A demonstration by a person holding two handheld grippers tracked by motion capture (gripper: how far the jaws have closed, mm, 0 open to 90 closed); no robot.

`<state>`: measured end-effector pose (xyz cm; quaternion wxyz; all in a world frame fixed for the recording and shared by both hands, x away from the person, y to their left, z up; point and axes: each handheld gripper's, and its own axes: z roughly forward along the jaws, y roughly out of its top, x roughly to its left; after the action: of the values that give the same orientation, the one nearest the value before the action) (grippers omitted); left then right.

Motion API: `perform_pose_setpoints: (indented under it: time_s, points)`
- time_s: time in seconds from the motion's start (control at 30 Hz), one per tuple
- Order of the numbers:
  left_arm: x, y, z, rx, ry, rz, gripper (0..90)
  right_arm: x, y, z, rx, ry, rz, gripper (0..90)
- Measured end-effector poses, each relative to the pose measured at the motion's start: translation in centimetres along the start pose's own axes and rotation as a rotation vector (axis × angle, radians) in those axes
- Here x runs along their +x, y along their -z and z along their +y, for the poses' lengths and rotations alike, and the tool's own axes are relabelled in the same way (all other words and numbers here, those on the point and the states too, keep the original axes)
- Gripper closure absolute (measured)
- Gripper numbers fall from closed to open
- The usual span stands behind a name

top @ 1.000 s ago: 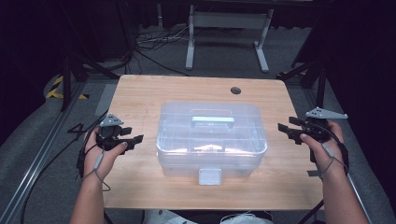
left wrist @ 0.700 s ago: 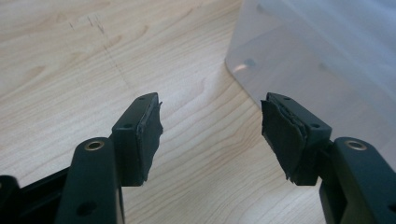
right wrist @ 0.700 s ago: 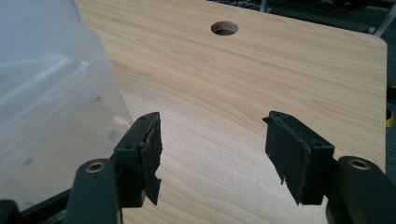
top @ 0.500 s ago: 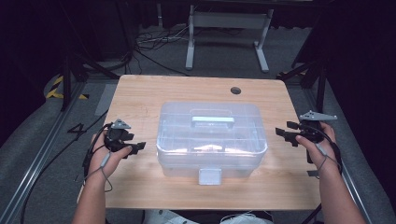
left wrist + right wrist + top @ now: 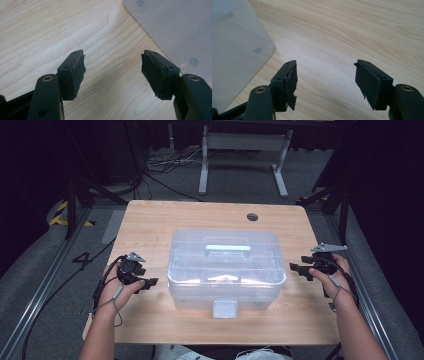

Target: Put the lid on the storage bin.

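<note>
Both hands have sunk toward the light wooden bench [image 5: 150, 320] since a second ago, and each claw's jaws have just been opening with nothing between them. The left claw [image 5: 145, 283] now sits low just beside the left end of the clear rectangular plastic storage box with a pale green top handle [image 5: 227, 265], jaws spread wide over bare wood; the right claw [image 5: 299, 269] hangs likewise at the box's right end, also gaping and empty. The box stands mid-bench, lid on, its front latch [image 5: 224, 309] facing the person. In the left gripper view its rounded corner [image 5: 172, 30] lies just past the right jaw. To do this step well, I judge both claws should close in level and together on the box's ends, low enough to catch the rim rather than slide off the smooth wall.
</note>
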<state>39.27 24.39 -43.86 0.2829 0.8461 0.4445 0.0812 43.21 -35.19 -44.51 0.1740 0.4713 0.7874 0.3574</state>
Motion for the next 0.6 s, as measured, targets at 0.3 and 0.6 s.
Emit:
perform_pose_setpoints:
  time_s: [0.3,0.6]
  points:
    - [0.0,-1.2,-0.5,0.063,-0.011,-0.016,35.3,0.4,-1.4,-0.6,0.047,0.028,-0.001,33.7]
    - [-0.1,-1.9,-0.8,0.107,-0.024,-0.031,33.8,0.9,-2.7,-1.2,0.091,0.054,-0.006,33.0]
